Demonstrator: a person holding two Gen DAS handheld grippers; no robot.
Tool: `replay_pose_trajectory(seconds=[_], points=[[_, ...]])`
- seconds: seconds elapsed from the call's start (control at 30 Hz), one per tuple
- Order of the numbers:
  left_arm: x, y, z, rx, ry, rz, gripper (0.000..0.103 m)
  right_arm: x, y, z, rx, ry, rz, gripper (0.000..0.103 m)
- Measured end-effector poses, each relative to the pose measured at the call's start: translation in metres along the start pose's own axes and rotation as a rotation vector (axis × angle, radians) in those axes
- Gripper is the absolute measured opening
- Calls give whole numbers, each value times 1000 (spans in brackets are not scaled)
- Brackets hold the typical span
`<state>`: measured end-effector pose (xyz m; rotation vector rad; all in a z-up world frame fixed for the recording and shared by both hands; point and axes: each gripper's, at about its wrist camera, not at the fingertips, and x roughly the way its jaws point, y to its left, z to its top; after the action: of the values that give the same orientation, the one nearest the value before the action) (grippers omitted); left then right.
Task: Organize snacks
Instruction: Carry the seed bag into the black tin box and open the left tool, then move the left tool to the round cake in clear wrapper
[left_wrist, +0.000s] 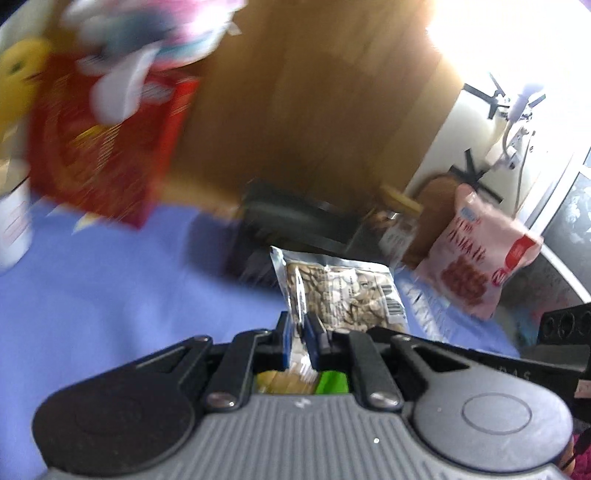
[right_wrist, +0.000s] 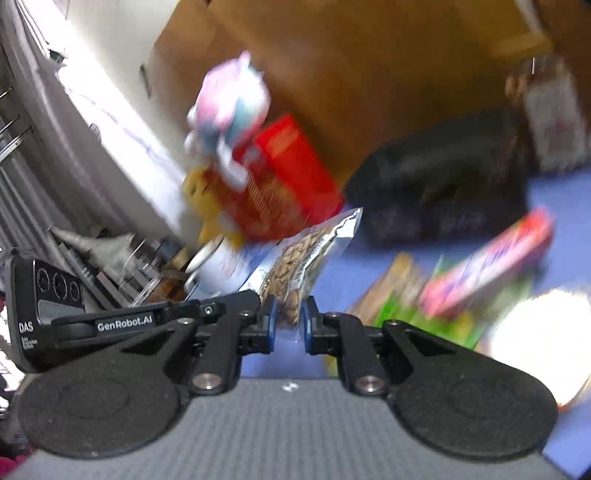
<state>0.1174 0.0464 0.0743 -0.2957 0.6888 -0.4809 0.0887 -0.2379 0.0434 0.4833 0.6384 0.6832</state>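
At the upper left of the left wrist view a blurred red snack box (left_wrist: 107, 147) stands on the blue cloth (left_wrist: 110, 288). At lower centre the left gripper (left_wrist: 300, 339) pinches the clear seed packet (left_wrist: 343, 291). The right gripper (right_wrist: 289, 325) pinches that packet (right_wrist: 299, 258) too.

Seed packet (left_wrist: 341, 291): silver edges, tan contents. Box (left_wrist: 107, 147): red. Cloth (left_wrist: 110, 288): blue-violet. Pouch (left_wrist: 476, 254): pink with red panel.
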Motion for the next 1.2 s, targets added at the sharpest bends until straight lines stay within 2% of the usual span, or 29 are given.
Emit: replay_pose_trajectory(seconds=[0.1,0.2,0.37,0.47,0.5,0.53,0.57,0.67,0.8,1.0,1.13,1.2], points=[[41,-15,35,21,-1,-25,9,3,-20,35,-1,-42,-51,17],[78,-26,62,41,-3,-17,9,13,-44,63,-2,-70,-92,17],[134,-27,81,61,24,37,9,39,-77,94,-19,-50,-146,20],[157,-18,82,40,55,63,14,55,-92,100,-9,-14,-181,30],[161,-16,81,40,52,80,16,58,-94,100,-25,-11,-214,40],[161,-15,80,49,39,96,18,61,-93,104,-46,-13,-249,44],[160,-14,79,60,30,106,19,62,-92,103,-71,-14,-268,45],[154,-12,77,67,12,96,19,55,-84,100,-114,-42,-274,45],[130,-18,67,76,4,56,19,23,-72,96,-128,-103,-255,45],[87,-28,22,92,72,-29,19,-29,-68,65,-50,-110,-234,45],[62,-21,-9,33,116,-57,19,-43,-87,41,50,-81,-283,45],[48,-15,-26,2,122,-61,19,-55,-93,31,112,-87,-259,45]])
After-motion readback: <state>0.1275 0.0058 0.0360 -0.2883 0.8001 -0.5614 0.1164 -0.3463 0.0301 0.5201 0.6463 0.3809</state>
